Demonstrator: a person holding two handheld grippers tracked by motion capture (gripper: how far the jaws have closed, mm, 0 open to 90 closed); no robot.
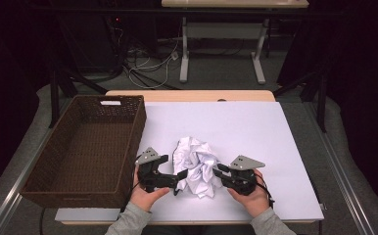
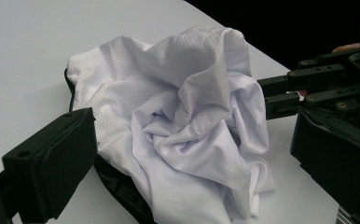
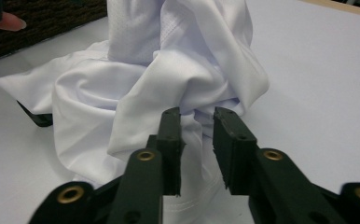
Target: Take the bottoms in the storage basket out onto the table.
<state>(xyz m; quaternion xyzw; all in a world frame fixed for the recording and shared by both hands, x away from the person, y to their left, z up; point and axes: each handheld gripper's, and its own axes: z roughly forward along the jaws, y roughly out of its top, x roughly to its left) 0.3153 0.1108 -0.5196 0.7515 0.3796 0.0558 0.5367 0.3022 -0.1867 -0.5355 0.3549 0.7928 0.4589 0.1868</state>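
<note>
While crumpled white cloth (image 1: pixel 195 165) hides their tips, both hand-held grippers stand apart.

Your crumpled white garment (image 2: pixel 187 126) covers most of a black piece beneath it, so you can't tell what that is. In the left gripper view, your left hand-held gripper (image 2: pixel 178 154) runs off the frame's edges.

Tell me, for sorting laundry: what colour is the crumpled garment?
White garment, best in left gripper view.
</note>
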